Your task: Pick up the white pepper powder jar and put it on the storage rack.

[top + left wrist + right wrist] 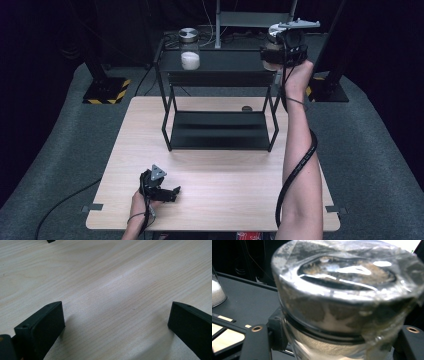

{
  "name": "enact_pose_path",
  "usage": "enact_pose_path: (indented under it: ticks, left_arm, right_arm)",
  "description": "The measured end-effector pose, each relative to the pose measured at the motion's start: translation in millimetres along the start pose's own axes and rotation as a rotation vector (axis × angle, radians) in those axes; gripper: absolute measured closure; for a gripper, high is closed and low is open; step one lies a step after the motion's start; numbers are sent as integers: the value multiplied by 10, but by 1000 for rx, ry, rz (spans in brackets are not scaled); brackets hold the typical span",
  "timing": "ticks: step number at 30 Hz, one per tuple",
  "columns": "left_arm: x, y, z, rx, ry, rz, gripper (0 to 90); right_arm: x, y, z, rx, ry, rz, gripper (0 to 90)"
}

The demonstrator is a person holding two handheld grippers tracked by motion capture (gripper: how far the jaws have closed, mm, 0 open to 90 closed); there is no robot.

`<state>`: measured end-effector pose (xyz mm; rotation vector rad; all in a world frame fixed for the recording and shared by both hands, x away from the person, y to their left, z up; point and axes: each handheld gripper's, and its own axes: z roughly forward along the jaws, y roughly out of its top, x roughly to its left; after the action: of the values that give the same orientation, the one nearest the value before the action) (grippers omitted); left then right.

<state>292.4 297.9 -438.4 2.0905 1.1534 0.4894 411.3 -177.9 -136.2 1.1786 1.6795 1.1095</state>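
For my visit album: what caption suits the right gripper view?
Right hand-held gripper clamps a lidded glass jar above the black shelf.

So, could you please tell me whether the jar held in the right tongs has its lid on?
On. A shiny metal lid caps the jar held between the right tongs.
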Motion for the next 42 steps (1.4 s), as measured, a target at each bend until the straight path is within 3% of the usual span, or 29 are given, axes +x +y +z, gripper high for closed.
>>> enact_pose_path:
  ticks: [18, 25, 42]
  left_arm:
    - [1, 0, 0, 0, 0, 0, 1]
    - [0, 0, 0, 0, 0, 0, 1]
    - [0, 0, 0, 0, 0, 2, 2]
  right_arm:
    - [-62, 39, 267, 46, -11, 43, 303]
    - [-48, 65, 324, 55, -11, 23, 303]
    - [-19, 63, 536, 97, -11, 29, 303]
